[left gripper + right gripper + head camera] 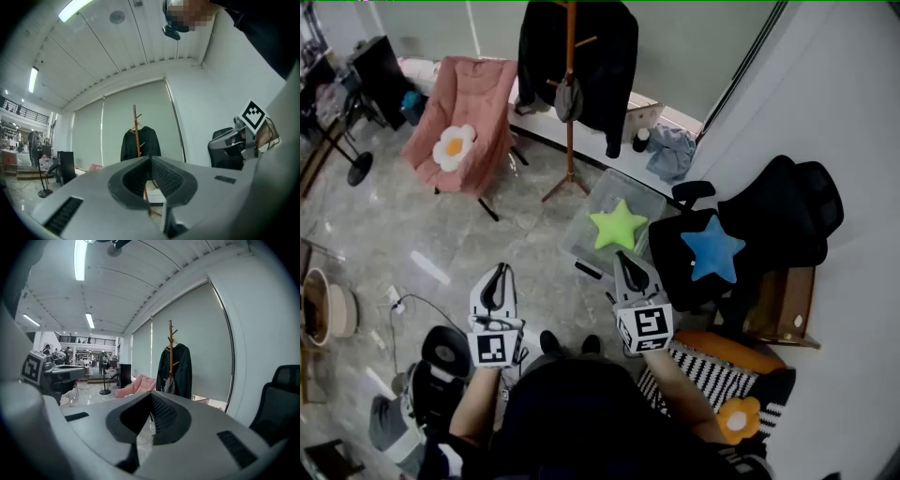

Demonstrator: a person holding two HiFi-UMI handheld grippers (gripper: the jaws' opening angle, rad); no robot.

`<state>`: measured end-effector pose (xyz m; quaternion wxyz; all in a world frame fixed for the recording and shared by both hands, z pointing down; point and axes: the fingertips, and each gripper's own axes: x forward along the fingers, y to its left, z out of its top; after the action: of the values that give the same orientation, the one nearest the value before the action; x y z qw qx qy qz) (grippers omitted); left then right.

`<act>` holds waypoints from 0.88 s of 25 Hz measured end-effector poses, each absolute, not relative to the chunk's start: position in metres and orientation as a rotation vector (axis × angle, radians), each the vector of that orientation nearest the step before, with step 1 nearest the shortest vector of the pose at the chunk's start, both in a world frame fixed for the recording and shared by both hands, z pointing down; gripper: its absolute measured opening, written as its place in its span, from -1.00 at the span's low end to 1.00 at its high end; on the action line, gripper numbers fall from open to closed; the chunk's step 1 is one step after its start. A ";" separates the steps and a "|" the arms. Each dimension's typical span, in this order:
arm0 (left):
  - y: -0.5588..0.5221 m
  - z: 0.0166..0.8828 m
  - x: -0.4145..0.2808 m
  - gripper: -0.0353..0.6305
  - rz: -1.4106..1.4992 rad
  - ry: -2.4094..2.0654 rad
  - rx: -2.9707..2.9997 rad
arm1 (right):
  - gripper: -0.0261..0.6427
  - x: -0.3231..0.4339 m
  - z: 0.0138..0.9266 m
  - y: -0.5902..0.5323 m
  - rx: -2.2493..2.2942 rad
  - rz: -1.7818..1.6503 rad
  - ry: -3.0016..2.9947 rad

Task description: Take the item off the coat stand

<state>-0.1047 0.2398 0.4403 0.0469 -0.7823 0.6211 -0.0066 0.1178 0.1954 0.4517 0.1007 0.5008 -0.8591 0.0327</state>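
Black coat (pixel 602 56) hangs on wooden coat stand (pixel 571 141), top centre; grey item (pixel 569 99) beneath. Left tool (pixel 499 272), right tool (pixel 622 256): jaws pressed together, empty.

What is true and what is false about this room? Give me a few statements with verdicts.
1. A black coat hangs on the coat stand. True.
2. The green star cushion lies on the black office chair. False: it lies on the clear box; the blue star cushion is on that chair.
3. The left gripper and the right gripper both have their jaws together, with nothing between them. True.
4. The left gripper touches the coat stand. False: it is held well short of it, close to the person.
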 end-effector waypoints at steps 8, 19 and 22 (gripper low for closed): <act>0.238 0.441 -0.106 -0.77 -0.033 1.893 -2.379 | -0.87 0.115 0.453 0.194 1.480 0.101 -2.531; 0.240 0.442 -0.104 -0.77 -0.038 1.894 -2.381 | -0.87 0.122 0.445 0.197 1.536 0.032 -2.534; 0.240 0.441 -0.104 -0.77 -0.039 1.890 -2.377 | -0.86 0.120 0.445 0.196 1.519 0.012 -2.518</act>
<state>-0.1039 0.2399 0.4407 0.0521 -0.7817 0.6213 -0.0129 0.1203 0.1963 0.4449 0.1004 0.5139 -0.8520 0.0041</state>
